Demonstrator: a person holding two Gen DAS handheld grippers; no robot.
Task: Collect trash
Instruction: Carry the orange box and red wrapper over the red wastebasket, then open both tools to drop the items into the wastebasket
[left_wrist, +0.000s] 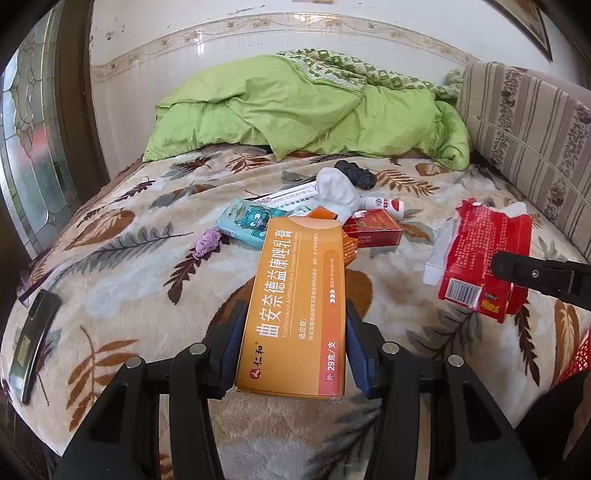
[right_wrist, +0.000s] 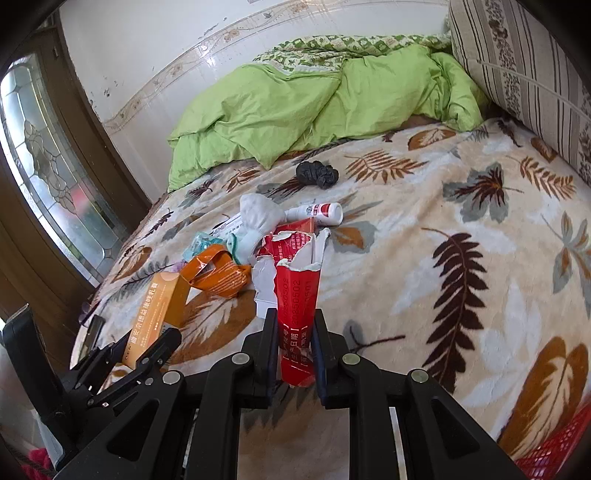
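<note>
My left gripper (left_wrist: 293, 314) is shut on a long orange medicine box (left_wrist: 295, 306), held above the leaf-patterned bed blanket (left_wrist: 129, 266). The same orange box (right_wrist: 159, 306) and left gripper (right_wrist: 147, 343) show at the lower left of the right wrist view. My right gripper (right_wrist: 294, 314) is shut on a torn, flattened red carton (right_wrist: 297, 302), which also appears at the right of the left wrist view as the red carton (left_wrist: 484, 254) with a black finger (left_wrist: 517, 267) on it. More litter lies in a pile mid-bed: a red box (left_wrist: 373, 229), a white bottle (right_wrist: 317, 213), a white sock (right_wrist: 258, 218), a torn orange wrapper (right_wrist: 218, 273).
A teal tissue pack (left_wrist: 247, 221), a purple wad (left_wrist: 207, 242) and a crumpled black lump (right_wrist: 317, 172) lie on the blanket. A dark phone (left_wrist: 33, 336) rests near the bed's left edge. A green quilt (left_wrist: 295, 110) is heaped at the back, a striped cushion (left_wrist: 532, 122) stands right, and a red mesh basket (right_wrist: 554, 454) is at the lower right.
</note>
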